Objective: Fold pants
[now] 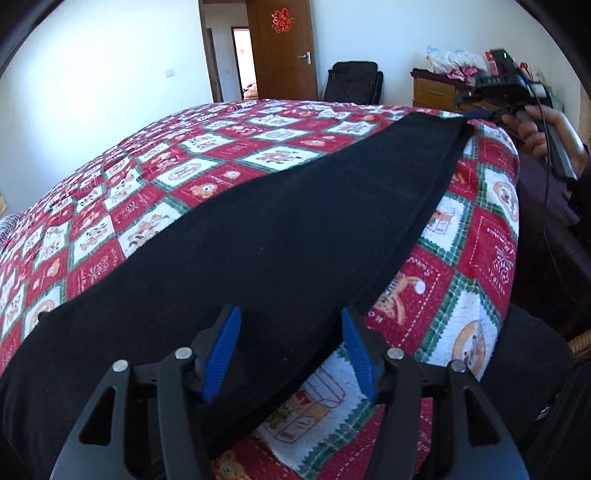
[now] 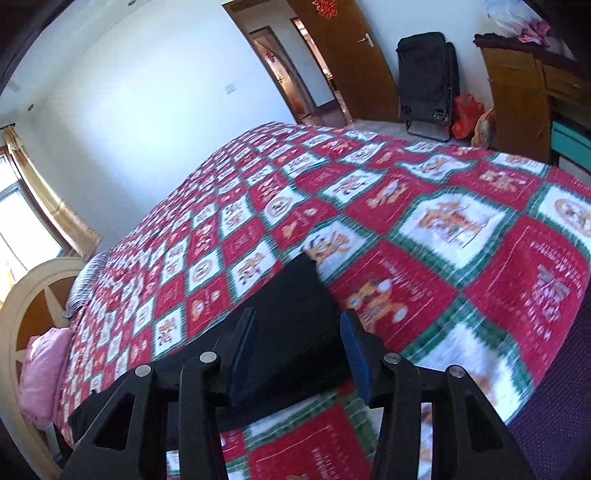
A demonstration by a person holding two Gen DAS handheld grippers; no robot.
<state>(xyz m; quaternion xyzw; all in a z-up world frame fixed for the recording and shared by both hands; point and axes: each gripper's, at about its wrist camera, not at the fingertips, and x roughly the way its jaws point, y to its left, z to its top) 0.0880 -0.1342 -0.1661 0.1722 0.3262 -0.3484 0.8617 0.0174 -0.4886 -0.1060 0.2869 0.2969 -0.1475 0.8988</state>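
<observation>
- A red paper double-happiness character [image 1: 280,20] hangs on the door [image 1: 284,51]; quilt [image 1: 147,206] lettering is unreadable.
- Black pants [image 1: 280,236] lie stretched along the quilt's near edge.
- Left gripper [image 1: 290,354]: jaws apart around the pants' edge, pads not pressing.
- Right gripper [image 2: 295,354]: jaws apart over the pants' end, unclamped.

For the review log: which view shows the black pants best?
The left wrist view: the black pants stretch along the quilt to the far end. The right wrist view shows only one blurred end.

Bright daylight from window [image 2: 22,221], fisheye bending at edges, right view motion-blurred, dark corners
</observation>
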